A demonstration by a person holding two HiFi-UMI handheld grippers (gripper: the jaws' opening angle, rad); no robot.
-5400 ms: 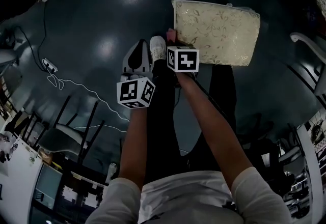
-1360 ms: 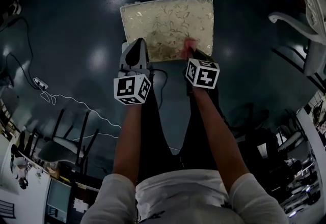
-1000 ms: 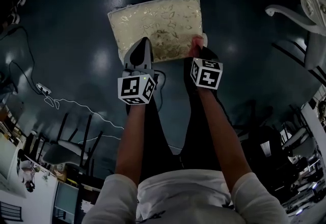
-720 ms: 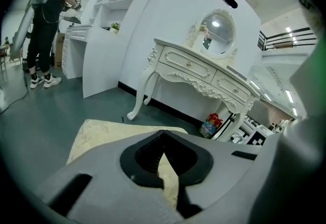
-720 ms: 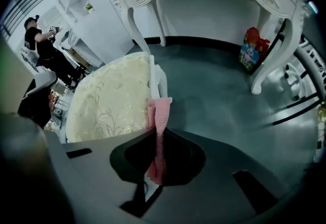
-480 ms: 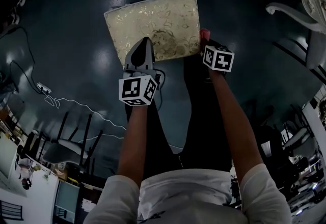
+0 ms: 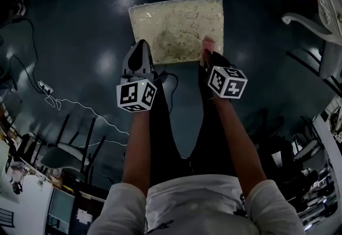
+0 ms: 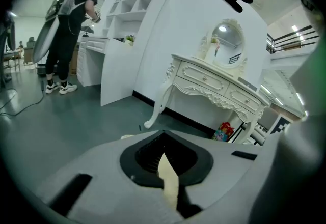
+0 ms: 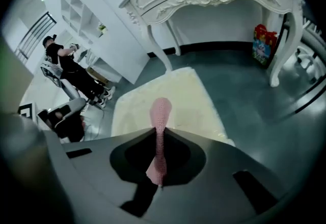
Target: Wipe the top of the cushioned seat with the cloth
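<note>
Gripping one pink cloth [image 9: 160, 111] in its jaws, your right gripper [image 7: 207, 53] sits at the single seat's [image 7: 176, 23] near right edge, while your left gripper [image 7: 140, 47] clamps its jaws on the near left edge, with open floor [image 7: 80, 15] left and beyond.

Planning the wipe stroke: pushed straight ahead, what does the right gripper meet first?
Likely the cushioned seat, its top lying just beyond the pink cloth clamped in the right gripper; depth is uncertain.
</note>
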